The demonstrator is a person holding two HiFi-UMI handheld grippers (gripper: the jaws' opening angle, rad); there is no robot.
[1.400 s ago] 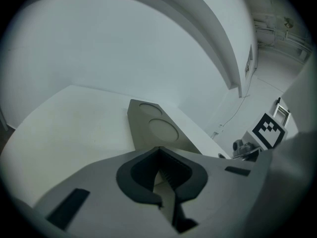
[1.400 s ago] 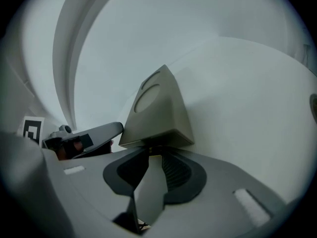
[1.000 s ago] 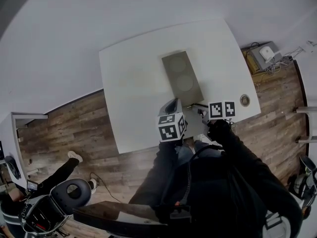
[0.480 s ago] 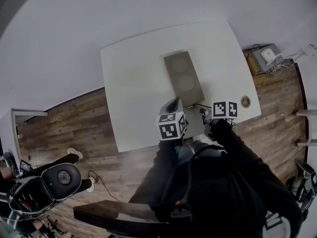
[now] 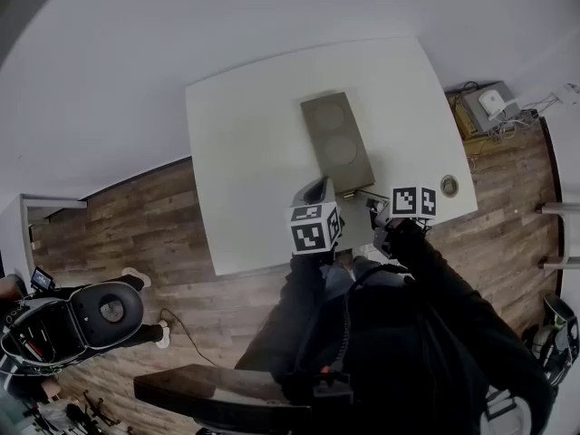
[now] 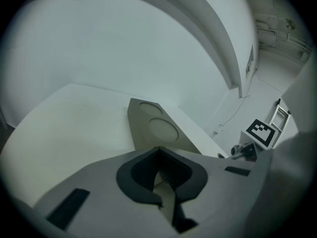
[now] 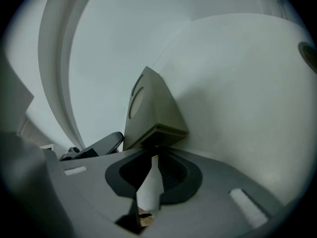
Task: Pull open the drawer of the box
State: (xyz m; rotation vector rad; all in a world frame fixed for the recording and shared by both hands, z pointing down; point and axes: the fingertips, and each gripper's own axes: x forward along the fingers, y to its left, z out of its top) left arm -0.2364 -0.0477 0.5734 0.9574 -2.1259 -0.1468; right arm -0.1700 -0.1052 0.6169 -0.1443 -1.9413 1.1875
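A grey-olive box with two round marks on its lid lies lengthways on the white table. Its drawer end faces me. My right gripper is at that end. In the right gripper view its jaws are closing, and the tips sit under the overhanging lip of the drawer front, pinching it in the shadow there. My left gripper hovers beside the box's near left corner. It is shut with nothing in it, and the box lies just ahead of it.
A round grommet is set in the table near its right front corner. Cables and a small device lie on the wooden floor to the right. A person with equipment is on the floor at the lower left.
My right gripper has edged slightly right and nearer at the drawer end. The box and my left gripper have hardly moved. The person on the floor has shifted.
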